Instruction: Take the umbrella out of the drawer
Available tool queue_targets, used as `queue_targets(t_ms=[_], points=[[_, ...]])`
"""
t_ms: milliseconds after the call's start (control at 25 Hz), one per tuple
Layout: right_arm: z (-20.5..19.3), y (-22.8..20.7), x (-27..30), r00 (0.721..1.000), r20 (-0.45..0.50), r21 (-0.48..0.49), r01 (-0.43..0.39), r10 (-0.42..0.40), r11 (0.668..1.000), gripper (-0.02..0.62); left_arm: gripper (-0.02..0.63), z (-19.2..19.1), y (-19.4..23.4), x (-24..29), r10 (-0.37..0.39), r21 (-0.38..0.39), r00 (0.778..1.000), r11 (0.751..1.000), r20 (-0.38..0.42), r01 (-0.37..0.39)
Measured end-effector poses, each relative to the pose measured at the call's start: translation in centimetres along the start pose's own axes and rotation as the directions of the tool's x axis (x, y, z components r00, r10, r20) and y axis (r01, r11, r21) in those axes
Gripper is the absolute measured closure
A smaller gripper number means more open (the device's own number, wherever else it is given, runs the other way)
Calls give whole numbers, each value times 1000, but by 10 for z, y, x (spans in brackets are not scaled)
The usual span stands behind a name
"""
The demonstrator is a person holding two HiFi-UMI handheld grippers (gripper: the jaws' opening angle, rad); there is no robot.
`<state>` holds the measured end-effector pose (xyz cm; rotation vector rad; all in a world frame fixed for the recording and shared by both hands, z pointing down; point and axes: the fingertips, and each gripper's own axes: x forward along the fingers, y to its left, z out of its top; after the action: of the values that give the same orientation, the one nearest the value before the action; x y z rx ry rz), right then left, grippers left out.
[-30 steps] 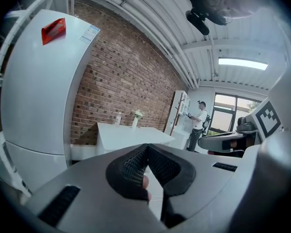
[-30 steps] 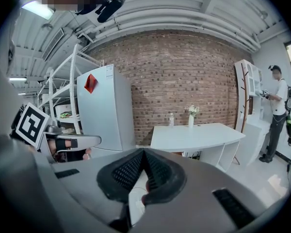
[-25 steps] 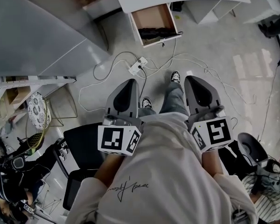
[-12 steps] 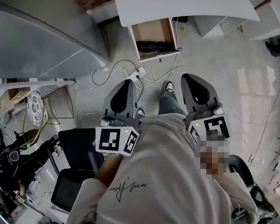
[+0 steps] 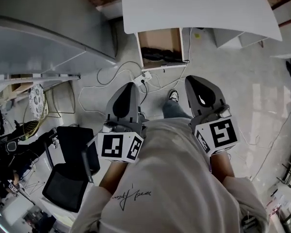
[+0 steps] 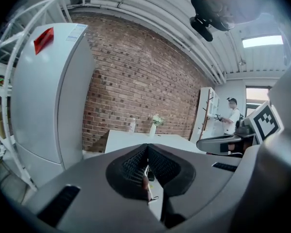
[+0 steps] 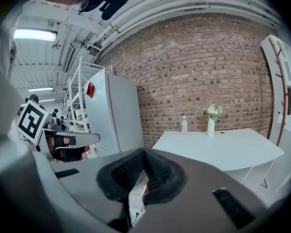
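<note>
Under the white table (image 5: pixel 194 6) a wooden drawer (image 5: pixel 159 39) stands pulled out. A black folded umbrella (image 5: pixel 162 56) lies along its front edge. My left gripper (image 5: pixel 130 86) and right gripper (image 5: pixel 196 79) are held side by side at waist height, pointing at the drawer and well short of it. Both have their jaws together with nothing between them. In the left gripper view the left gripper (image 6: pixel 146 147) shows its jaws closed, with the table beyond. The right gripper view shows the right gripper (image 7: pixel 144 152) the same way.
A white power strip (image 5: pixel 145 75) and loose cables lie on the floor between my feet and the drawer. A tall grey fridge (image 5: pixel 39 33) stands at the left. A black chair (image 5: pixel 70 169) is at the lower left. A vase (image 7: pixel 211 123) and a bottle (image 7: pixel 184 124) stand on the table.
The person has walked toward the table. The drawer and table now sit nearer and more centred in the head view. Both grippers came forward together, still closed.
</note>
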<state>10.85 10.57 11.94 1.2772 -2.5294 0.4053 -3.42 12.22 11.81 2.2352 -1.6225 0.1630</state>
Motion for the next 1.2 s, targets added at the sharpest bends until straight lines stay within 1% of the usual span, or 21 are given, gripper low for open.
queue_targets(t_ms=[240,360,560,680,880,1080,1200], points=[[1,-41,19,998,-23,-23,-66,65,998,580,589,6,5,32,124,-28,992,992,13,-123],[0,-58,29,995,-35,-43,-97,96,994,580,589,6,3,44,159,-36,987,987,14,-158],[-3,-68,44,989,-62,-71,-142,137,987,580,589,3,-1,56,178,-53,984,983,12,-177],[-7,-64,51,983,-79,-82,-171,165,982,580,589,0,5,55,203,-79,979,976,11,-201],[-13,-55,61,972,-105,-94,-221,211,971,580,589,-12,13,53,225,-95,974,970,-6,-225],[-19,-57,76,967,-143,-83,-224,210,971,580,589,-26,24,60,230,-113,972,966,-38,-233],[-22,-57,93,966,-149,-90,-225,210,970,580,589,-35,34,71,219,-104,974,969,-57,-224]])
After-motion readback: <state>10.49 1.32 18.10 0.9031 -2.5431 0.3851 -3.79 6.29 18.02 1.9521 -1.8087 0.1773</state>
